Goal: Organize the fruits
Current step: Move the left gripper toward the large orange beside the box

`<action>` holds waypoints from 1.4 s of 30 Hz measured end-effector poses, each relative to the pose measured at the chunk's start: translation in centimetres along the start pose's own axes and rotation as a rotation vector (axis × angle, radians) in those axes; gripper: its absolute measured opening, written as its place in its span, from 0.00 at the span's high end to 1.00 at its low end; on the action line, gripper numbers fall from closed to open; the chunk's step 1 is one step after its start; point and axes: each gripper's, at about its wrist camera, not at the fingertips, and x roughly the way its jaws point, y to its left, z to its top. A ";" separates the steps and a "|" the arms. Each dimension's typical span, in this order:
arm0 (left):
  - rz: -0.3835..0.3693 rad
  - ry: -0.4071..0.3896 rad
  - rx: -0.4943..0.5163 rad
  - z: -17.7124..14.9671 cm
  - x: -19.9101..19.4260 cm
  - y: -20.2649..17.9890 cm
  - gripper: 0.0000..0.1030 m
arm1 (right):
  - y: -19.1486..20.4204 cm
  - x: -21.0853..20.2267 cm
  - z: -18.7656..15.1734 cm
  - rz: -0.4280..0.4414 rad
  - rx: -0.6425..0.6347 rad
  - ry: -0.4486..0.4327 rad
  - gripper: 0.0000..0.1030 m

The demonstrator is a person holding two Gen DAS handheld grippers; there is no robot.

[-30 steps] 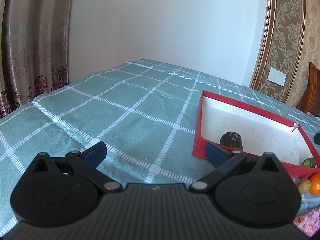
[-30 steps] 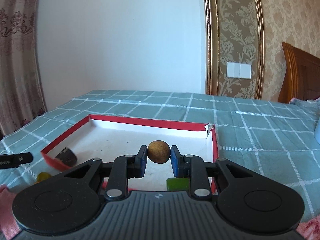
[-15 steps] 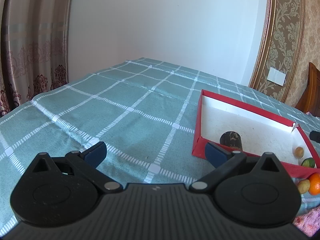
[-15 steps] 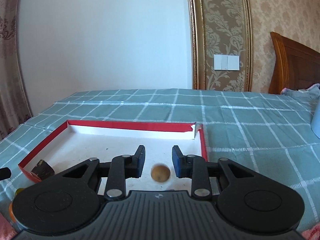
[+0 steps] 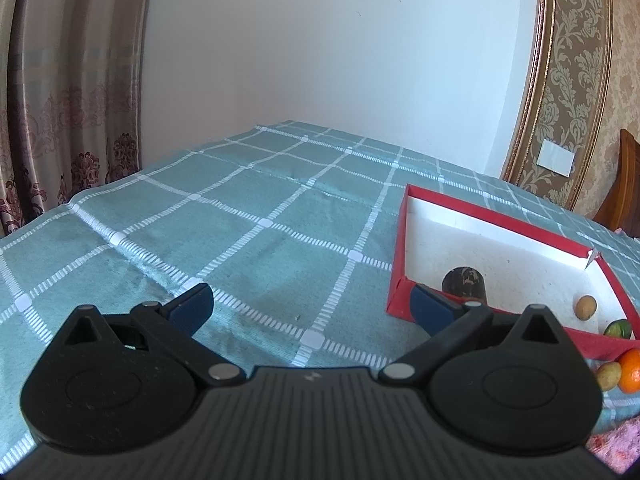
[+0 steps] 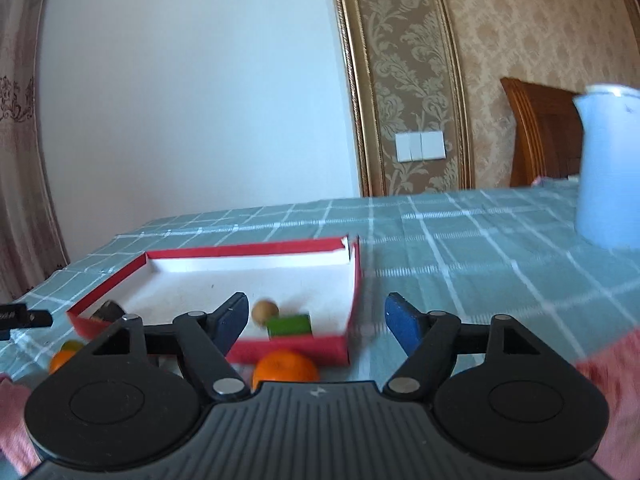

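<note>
The right hand-held gripper (image 6: 316, 318) has its two blue-padded jaws apart and still spreading, with nothing held between them. Through the gap shows teal checked cloth and the near right corner of a shallow red box (image 6: 294, 350) with a white floor. The box sits on the worktop (image 6: 460, 248), which is covered by that cloth.

Just below the gap and slightly left of its centre, an orange (image 6: 285, 369) lies on the cloth outside the box, touching or nearly touching the box's near wall. It is the closest loose fruit to this hand-held gripper, low and a little to the left of where the jaws point. Being round, it has no long axis to line up with, so the jaws could likely close on it from any side.

Inside the box, near the front wall, a small tan round fruit (image 6: 265, 311) rests beside a green piece (image 6: 289, 325). A dark stubby item (image 6: 107, 311) sits in the box's near left corner. Further left, outside the box, a second orange (image 6: 61, 361) and a yellowish fruit (image 6: 72, 346) lie on the cloth. A pale blue jug (image 6: 608, 168) stands well apart at far right.

The left hand-held gripper (image 5: 308, 308) also has its jaws wide apart and empty, over bare cloth to the left of the box. From its view the loose fruit lies far to the right edge, so the right hand seems the nearer one for the next pick.
</note>
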 end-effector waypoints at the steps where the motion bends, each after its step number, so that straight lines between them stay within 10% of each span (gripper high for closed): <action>1: -0.001 -0.014 -0.006 -0.1 -0.3 0.1 0.00 | 0.0 0.0 -0.4 -0.002 0.004 0.010 0.27; 14: -0.112 -0.176 0.186 -1.7 -6.3 -2.9 0.00 | -1.4 0.0 -0.3 -0.016 0.104 0.016 0.17; 23: -0.183 -0.036 0.332 -3.2 -6.5 -6.3 0.43 | -2.0 0.0 -0.4 -0.014 0.137 0.020 0.17; 42: -0.194 0.016 0.338 -4.9 -7.2 -9.1 0.46 | -2.0 0.1 -0.4 -0.014 0.147 0.029 0.17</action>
